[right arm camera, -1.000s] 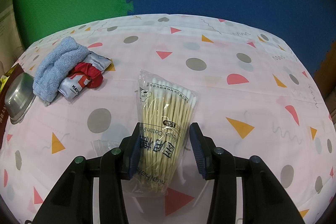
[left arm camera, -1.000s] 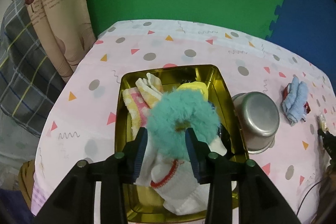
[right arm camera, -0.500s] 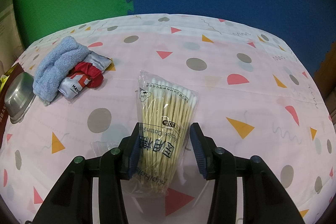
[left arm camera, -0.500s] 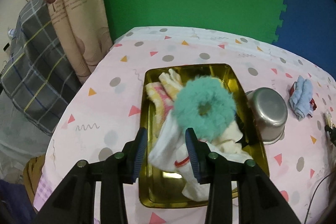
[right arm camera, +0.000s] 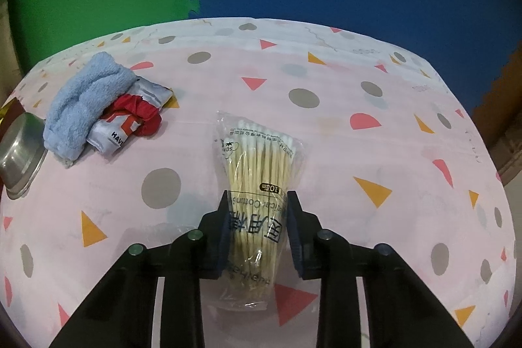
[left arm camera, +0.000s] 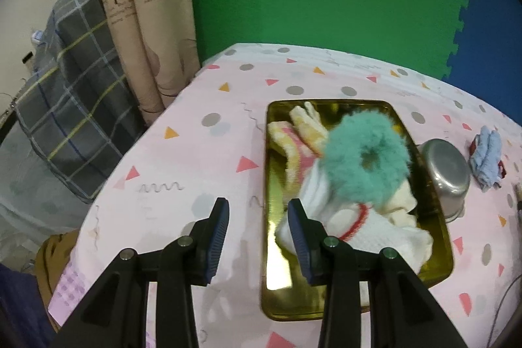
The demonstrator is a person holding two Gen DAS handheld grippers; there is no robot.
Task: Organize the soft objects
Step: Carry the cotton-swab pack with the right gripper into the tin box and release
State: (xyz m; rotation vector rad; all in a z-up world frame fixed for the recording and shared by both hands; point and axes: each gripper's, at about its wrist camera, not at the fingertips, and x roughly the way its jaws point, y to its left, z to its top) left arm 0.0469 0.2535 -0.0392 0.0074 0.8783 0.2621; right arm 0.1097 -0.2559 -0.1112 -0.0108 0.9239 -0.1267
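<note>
A fluffy teal scrunchie point(left arm camera: 365, 158) lies in the gold tray point(left arm camera: 287, 289), on top of a white sock with a red band point(left arm camera: 375, 230) and a yellow-pink cloth point(left arm camera: 293, 145). My left gripper point(left arm camera: 257, 207) hovers open and empty over the tray's left rim and the tablecloth. In the right wrist view, my right gripper point(right arm camera: 258, 201) is closing on a clear bag of cotton swabs point(right arm camera: 261, 158) that lies on the table. Its pads touch both sides of the bag. A rolled blue towel point(right arm camera: 84, 100) rests at the left.
An upturned steel bowl point(left arm camera: 447, 168) sits right of the tray. A red and silver packet point(right arm camera: 130, 119) lies against the blue towel point(left arm camera: 487, 155). Curtain point(left arm camera: 146, 22) and plaid bedding point(left arm camera: 75, 106) stand past the table's left edge. Green and blue foam mats line the wall.
The left gripper pulled back and to the left, leaving the teal scrunchie in the tray. The right gripper's jaws narrowed onto the swab bag.
</note>
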